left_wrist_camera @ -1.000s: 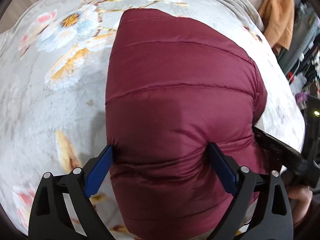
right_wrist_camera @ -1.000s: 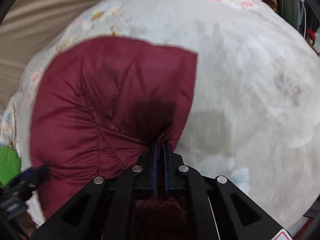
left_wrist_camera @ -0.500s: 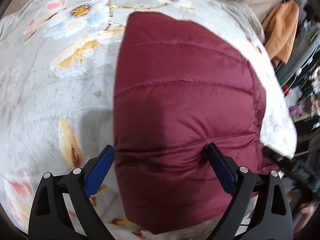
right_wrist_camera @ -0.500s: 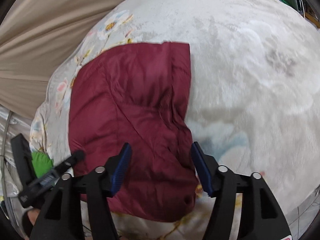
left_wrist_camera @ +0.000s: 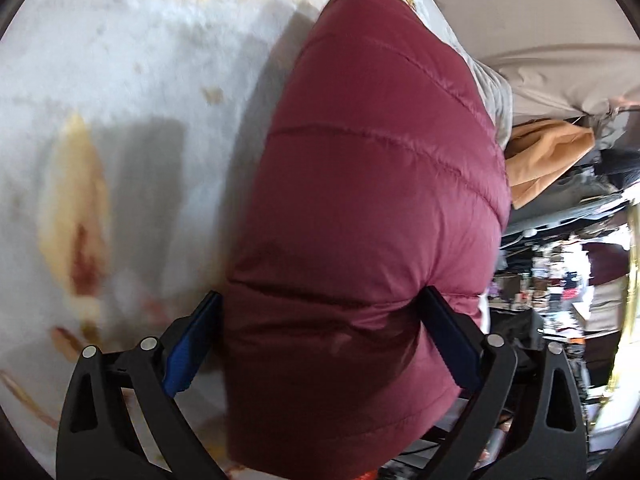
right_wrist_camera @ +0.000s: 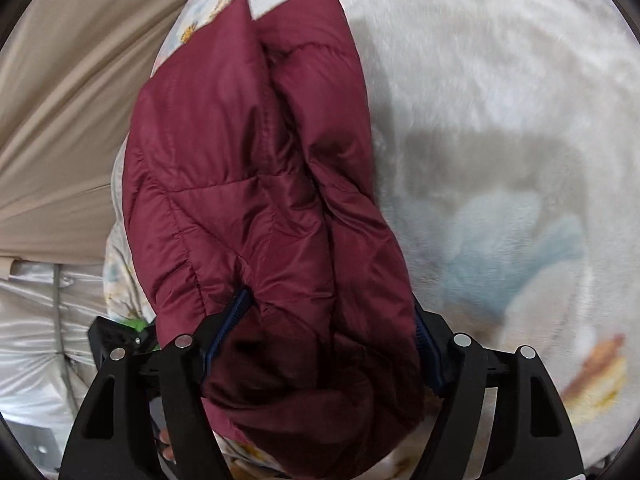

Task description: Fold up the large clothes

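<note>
A folded maroon puffer jacket lies on a white floral blanket. My left gripper is wide open and straddles the jacket's thick near end, a blue pad on each side. In the right wrist view the jacket is a bunched, folded bundle. My right gripper is also open wide around the bundle's near end, with its blue pads against the fabric on both sides. The bundle seems to be raised off the blanket between both grippers.
The floral blanket covers the bed. A beige sheet hangs at the left. An orange garment and cluttered room lie beyond the bed's right edge. The other gripper's black body shows at lower left.
My right gripper opened from its pinch on the jacket edge and now straddles the bundle. Both grippers have tilted and the jacket has bunched up thicker between them.
</note>
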{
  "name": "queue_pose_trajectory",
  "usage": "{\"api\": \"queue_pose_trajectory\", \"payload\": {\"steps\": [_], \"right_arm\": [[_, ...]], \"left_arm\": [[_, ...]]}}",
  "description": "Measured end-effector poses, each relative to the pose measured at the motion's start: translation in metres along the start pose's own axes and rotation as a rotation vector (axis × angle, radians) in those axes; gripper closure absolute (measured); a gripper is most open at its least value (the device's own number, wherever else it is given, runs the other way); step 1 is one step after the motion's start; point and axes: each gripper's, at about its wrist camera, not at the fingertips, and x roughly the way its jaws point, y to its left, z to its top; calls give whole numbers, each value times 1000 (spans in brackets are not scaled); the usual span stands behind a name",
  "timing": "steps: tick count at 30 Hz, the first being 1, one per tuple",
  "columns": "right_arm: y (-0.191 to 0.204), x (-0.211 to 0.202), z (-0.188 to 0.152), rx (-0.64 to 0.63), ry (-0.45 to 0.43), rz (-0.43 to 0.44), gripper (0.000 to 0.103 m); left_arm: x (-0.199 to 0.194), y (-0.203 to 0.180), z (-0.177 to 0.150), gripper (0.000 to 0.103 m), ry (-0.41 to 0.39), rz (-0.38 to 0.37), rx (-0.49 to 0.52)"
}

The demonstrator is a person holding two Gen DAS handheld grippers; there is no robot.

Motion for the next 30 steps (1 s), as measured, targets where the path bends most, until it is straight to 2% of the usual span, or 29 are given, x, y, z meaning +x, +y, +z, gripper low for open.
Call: {"api": "queue_pose_trajectory", "payload": {"steps": [2,3,4,5,8,12,13,14,16,18,19,22,24,26,27,29,30], "right_arm": [[5,1,2,-23,10,18,57],[15,0,3,-61,7,2,63],[24,-1,4,-99,0,-16,76],[35,-4,5,-144,-12,-33,82],[84,-24,4,-304,-92,-42,85],[152,-49,6,-508,-223,8,86],[159,-48,11,-524,-230,11,86],[162,-40,20,-527,-224,1,86],[152,-15,33,-505,-185,-40,83],[121,37,50,-430,-81,-149,80],[109,51,54,-400,-56,-171,72],[98,43,50,-348,-92,-128,70],[104,24,43,-372,-126,-166,68],[110,3,36,-418,-180,-209,68],[118,-10,34,-440,-226,-228,70],[137,-26,34,-491,-287,-223,93],[146,-28,34,-515,-303,-221,97]], "left_arm": [[-1,-7,0,21,-3,4,27],[-4,-13,-1,26,-15,8,58],[-9,-17,-1,37,-31,-1,78],[-15,-21,0,48,-47,-17,92],[-55,-44,12,56,-167,-81,148],[-87,-63,30,56,-276,-81,205],[-86,-63,34,56,-288,-68,214],[-84,-63,39,54,-297,-36,228],[-65,-51,47,51,-272,78,259],[-30,-31,49,45,-186,196,248],[-24,-23,48,42,-203,217,231],[-38,-23,40,42,-223,231,215],[-52,-32,36,42,-242,279,243],[-68,-45,31,43,-285,358,275],[-76,-57,29,43,-316,391,307],[-87,-79,30,43,-348,416,363],[-87,-90,34,43,-352,411,380]]}}
